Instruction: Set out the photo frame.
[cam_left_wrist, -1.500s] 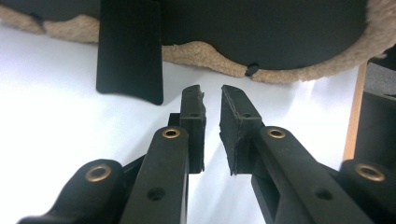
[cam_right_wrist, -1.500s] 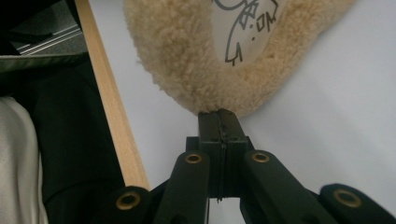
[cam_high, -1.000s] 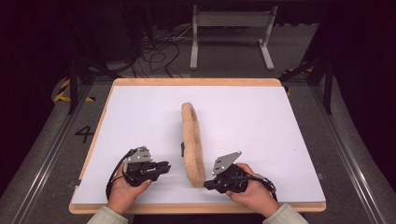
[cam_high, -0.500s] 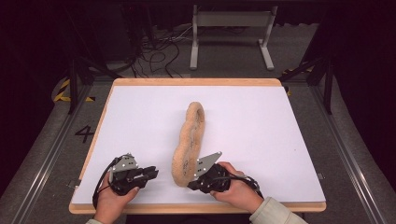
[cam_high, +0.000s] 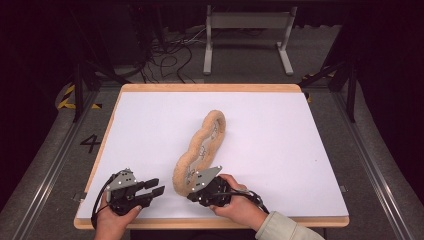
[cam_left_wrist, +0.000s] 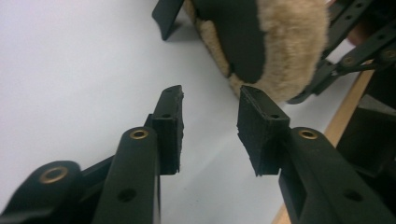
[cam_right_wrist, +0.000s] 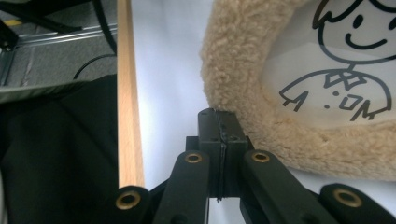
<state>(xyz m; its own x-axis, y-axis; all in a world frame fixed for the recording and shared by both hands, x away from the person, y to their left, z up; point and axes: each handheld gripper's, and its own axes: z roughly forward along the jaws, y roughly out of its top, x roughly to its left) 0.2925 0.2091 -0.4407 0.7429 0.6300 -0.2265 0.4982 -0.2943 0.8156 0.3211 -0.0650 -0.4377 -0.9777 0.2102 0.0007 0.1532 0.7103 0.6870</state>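
A long tan fleecy item (cam_high: 202, 150) lies in a wavy curve on the white board (cam_high: 280, 145); its pale inner panel carries cartoon line drawings. My right gripper (cam_high: 189, 190) sits at its near end, and in the right gripper view (cam_right_wrist: 218, 122) the jaws are pressed together at the fleece rim (cam_right_wrist: 233, 70). My left gripper (cam_high: 154, 188) rests near the board's front left, jaws apart and empty. In the left gripper view (cam_left_wrist: 210, 126) it points at the fleecy end (cam_left_wrist: 289, 42), a short way off.
The board's wooden front edge (cam_right_wrist: 127, 93) runs just beside the right gripper. A metal stand (cam_high: 247, 30) and cables (cam_high: 165, 55) lie on the floor beyond the board. Grey rails run along both sides.
My right gripper moved left and toward the front edge, pulling the item's near end along; the item bent from straight into a wavy curve. My left gripper shifted left and nearer.
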